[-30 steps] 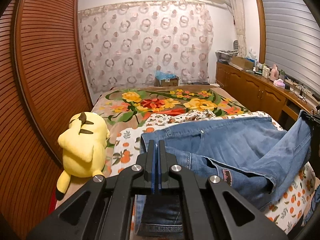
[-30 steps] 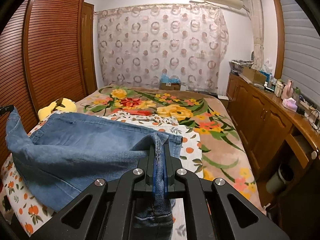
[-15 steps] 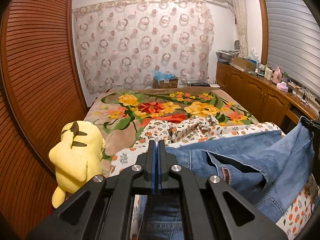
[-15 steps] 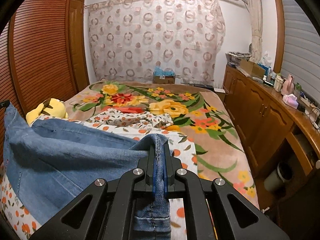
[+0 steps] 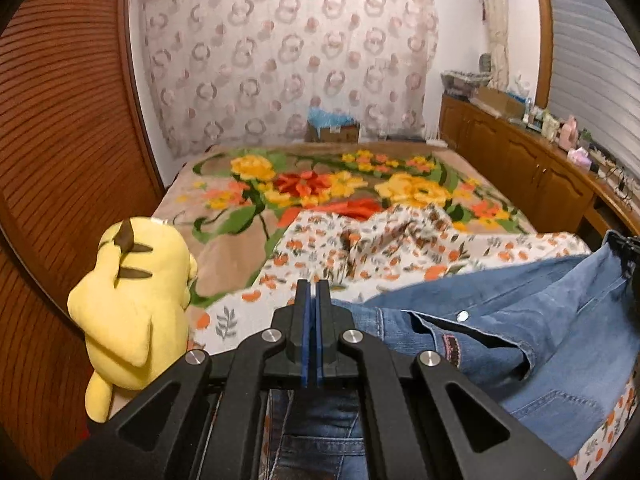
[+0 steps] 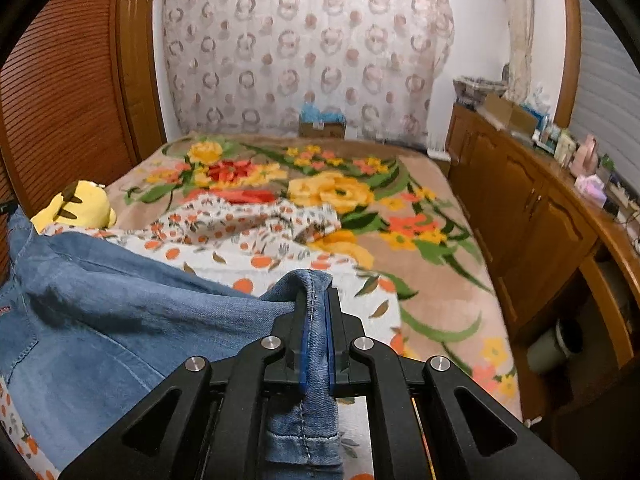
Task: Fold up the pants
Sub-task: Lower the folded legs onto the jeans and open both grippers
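Blue denim pants (image 5: 520, 328) hang stretched between my two grippers above the near part of the bed. They also show in the right wrist view (image 6: 120, 312). My left gripper (image 5: 312, 292) is shut, with denim hanging below its fingers; the pinched fabric is hardly visible between the pads. My right gripper (image 6: 316, 292) is shut on a seamed edge of the pants, and the hem hangs down under it. Each view shows the other gripper's corner of the pants at its frame edge.
An orange-print white sheet (image 5: 360, 248) lies rumpled on a floral blanket (image 5: 320, 184) covering the bed. A yellow plush toy (image 5: 132, 296) sits at the left edge by the slatted wooden wardrobe (image 5: 60, 120). Wooden cabinets (image 6: 540, 208) with clutter line the right.
Both grippers have pulled back toward the near end of the bed with the pants, so more of the print sheet is uncovered. The plush toy looms larger in the left view.
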`<act>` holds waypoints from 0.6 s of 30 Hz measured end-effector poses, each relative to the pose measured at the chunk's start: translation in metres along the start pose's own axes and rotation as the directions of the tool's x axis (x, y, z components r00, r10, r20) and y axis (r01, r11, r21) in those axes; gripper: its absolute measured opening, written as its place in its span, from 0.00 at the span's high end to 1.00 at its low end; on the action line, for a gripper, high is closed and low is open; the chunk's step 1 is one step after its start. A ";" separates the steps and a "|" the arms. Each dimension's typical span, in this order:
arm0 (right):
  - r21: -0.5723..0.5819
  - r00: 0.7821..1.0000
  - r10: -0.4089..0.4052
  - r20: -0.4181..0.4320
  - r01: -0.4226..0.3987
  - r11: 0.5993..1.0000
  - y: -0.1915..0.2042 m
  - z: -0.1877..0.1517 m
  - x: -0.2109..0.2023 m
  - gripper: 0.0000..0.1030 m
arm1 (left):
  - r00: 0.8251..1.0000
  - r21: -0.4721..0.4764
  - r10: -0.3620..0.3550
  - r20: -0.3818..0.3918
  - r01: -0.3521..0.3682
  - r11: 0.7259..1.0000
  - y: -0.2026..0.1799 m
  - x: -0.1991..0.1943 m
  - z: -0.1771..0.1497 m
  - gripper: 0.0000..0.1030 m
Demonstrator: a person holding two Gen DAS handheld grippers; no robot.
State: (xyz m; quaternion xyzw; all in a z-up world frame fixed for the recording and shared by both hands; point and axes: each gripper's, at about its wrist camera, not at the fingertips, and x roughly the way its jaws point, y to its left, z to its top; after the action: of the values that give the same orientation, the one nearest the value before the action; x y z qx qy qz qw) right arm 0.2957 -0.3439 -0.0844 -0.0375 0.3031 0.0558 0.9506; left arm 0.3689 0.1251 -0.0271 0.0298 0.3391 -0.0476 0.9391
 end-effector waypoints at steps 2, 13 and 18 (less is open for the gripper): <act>0.016 1.000 0.007 -0.006 -0.007 1.000 -0.004 0.004 -0.001 0.91 | 1.000 -0.006 0.008 -0.017 -0.008 1.000 0.002 0.003 -0.007 0.97; 0.069 1.000 -0.019 -0.013 0.020 0.997 -0.012 0.012 -0.020 0.51 | 0.996 0.001 -0.017 -0.082 0.018 1.000 0.007 0.000 -0.027 0.51; 0.088 0.999 -0.002 -0.036 0.005 0.996 -0.015 -0.004 -0.028 0.44 | 0.991 0.016 -0.042 -0.130 0.044 0.999 0.000 0.013 -0.038 0.32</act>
State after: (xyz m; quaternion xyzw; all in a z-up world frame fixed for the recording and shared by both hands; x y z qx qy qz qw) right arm 0.2729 -0.3618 -0.0710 0.0030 0.3223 0.0401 0.9458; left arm 0.3546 0.1272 -0.0650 0.0343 0.3997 -0.0690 0.9134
